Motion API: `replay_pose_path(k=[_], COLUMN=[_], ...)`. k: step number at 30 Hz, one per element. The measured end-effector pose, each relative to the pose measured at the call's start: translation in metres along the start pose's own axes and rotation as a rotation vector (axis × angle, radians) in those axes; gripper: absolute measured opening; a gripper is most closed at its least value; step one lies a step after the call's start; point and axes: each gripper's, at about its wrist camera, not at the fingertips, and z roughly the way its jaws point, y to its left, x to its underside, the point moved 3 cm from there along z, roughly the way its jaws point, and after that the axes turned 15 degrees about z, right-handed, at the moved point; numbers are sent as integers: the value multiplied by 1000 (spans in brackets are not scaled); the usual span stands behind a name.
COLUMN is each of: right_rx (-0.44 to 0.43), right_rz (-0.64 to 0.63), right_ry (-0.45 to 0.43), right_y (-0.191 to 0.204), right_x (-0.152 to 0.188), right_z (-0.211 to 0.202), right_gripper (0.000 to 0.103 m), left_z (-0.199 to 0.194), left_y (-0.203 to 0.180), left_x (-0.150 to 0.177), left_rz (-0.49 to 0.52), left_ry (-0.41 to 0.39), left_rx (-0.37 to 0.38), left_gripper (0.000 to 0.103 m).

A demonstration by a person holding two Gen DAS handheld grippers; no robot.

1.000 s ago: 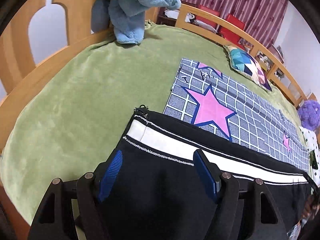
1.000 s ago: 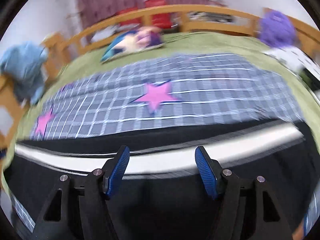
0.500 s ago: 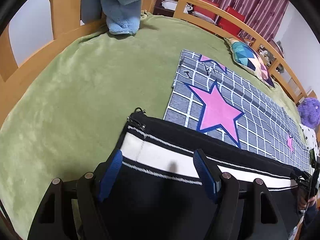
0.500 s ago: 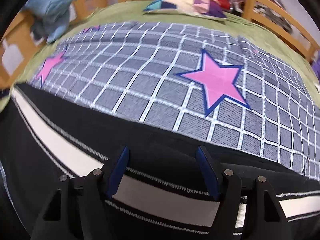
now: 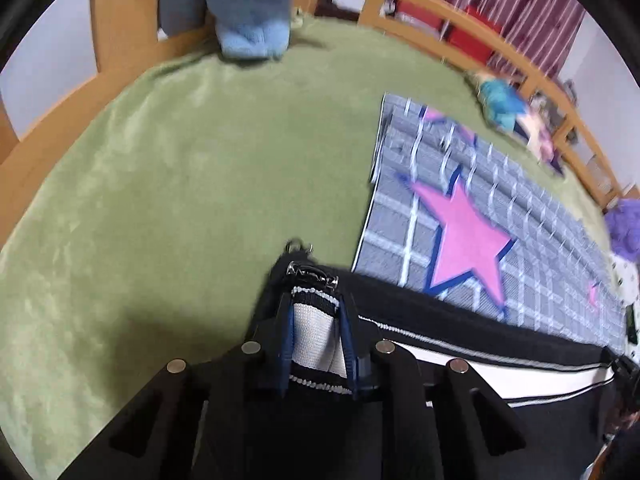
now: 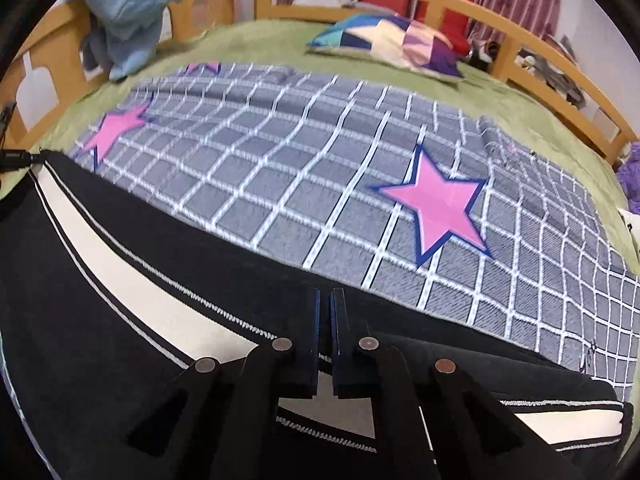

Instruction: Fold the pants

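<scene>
The black pants (image 5: 460,324) with a white side stripe lie along the near edge of the bed, partly on a grey star-print blanket. My left gripper (image 5: 314,312) is shut on the pants' end, pinching the white stripe by a small metal zipper pull (image 5: 298,246). In the right wrist view the pants (image 6: 132,264) run from left to lower right. My right gripper (image 6: 325,312) is shut on the black edge of the pants, its pads nearly together.
A green plush cover (image 5: 180,184) spreads over the bed. The grey checked blanket (image 6: 320,168) has pink stars. A blue plush toy (image 6: 128,12) sits by the wooden rail (image 6: 440,4). A colourful pillow (image 6: 396,40) lies at the back. A purple plush (image 5: 626,228) is at the right.
Both grippers were open over the pants and have now closed on them. The left one has shifted to the pants' end, the right one to the black edge.
</scene>
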Motion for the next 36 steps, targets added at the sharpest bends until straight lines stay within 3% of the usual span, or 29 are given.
replay_pose_path(k=[4,10,13,15,17,20,22,26,30,33,36], right_rx=[-37,-10,23,20,37,30,11,32,75,63,25], right_rz=[42,108,172,211,210,214,227,225,306,378,429], right_ry=[-29,-5,10,21,21,-39,-73,-99,31,-31,-29], right_y=[-7,-13,-19,-24,-23,-20,-18,-16,-26,-21,-13], right_x=[-9,-13,-13,-16,-19,-16,-7,18,27,13,8], right_z=[-5,29,50,53,45,11,-13,-28,19,18,8], right_gripper=[4,0,0,0,2,17,38,40,42,55,54], left_z=[-19,11,20,19,9,-11,-23,-45,-64,-81,-103], left_y=[3,1,6,7,5,-7,-15,-35,-46,-49,-38], left_x=[-12,-10,-6,-5,-5,-2,3,24,53,76,100], left_rz=[-12,-12,-42,-49,-31,23,58,109,49,12,-21], left_ry=[-72,-3,27,56,52,6,-16,-29,-3,12,-3], left_rx=[29,-28,-44,-58,-68,-96,-109,-106,4,53,33], left_gripper=[20,21,29,49,53,64,65,65,65,65,65])
